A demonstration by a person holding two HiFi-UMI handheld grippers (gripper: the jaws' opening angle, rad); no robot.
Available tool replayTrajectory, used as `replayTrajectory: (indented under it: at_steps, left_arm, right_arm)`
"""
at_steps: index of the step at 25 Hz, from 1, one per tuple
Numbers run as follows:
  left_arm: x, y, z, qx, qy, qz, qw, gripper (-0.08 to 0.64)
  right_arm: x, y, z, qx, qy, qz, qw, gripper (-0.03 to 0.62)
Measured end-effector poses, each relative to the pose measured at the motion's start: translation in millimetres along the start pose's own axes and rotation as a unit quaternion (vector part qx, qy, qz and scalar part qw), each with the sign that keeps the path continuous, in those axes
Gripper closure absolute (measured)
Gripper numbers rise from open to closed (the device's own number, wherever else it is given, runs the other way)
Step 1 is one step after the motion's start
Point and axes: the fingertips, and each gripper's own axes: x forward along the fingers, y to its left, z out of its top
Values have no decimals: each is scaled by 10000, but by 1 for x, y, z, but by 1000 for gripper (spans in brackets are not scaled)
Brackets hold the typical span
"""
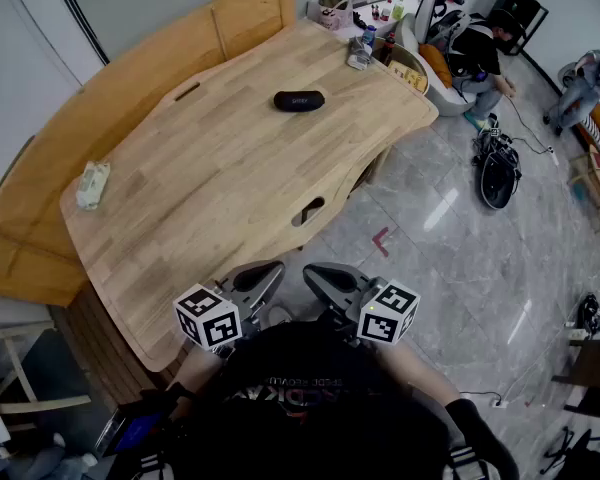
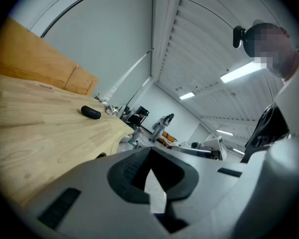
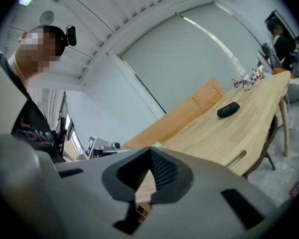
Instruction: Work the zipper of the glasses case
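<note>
Glasses case (image 1: pixel 299 100) lies untouched on table (image 1: pixel 210 188), well beyond left tongs (image 1: pixel 258 276) and right tongs (image 1: pixel 323 278), both closed and empty. Advise: open tongs, brace case, pinch zipper squarely.

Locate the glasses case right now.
Head view: the black glasses case lies flat on the wooden table, toward its far end, short of the clutter at the far right corner.

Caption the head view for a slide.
Left gripper and right gripper, jaws shut and empty, before the wooden table; glasses case lies untouched across it.
</note>
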Motion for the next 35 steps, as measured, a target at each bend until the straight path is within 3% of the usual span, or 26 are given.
replayTrajectory:
  at_steps: [20,35]
  left_arm:
    - [-5,3,-3,-88,-11,63,9999,548]
    - [-13,16,6,-53,-76,164,9998,549]
  right_arm:
    - [3,1,0,128,-63,210,9997,575]
    - [17,-2,7,196,-71,148,9997,577]
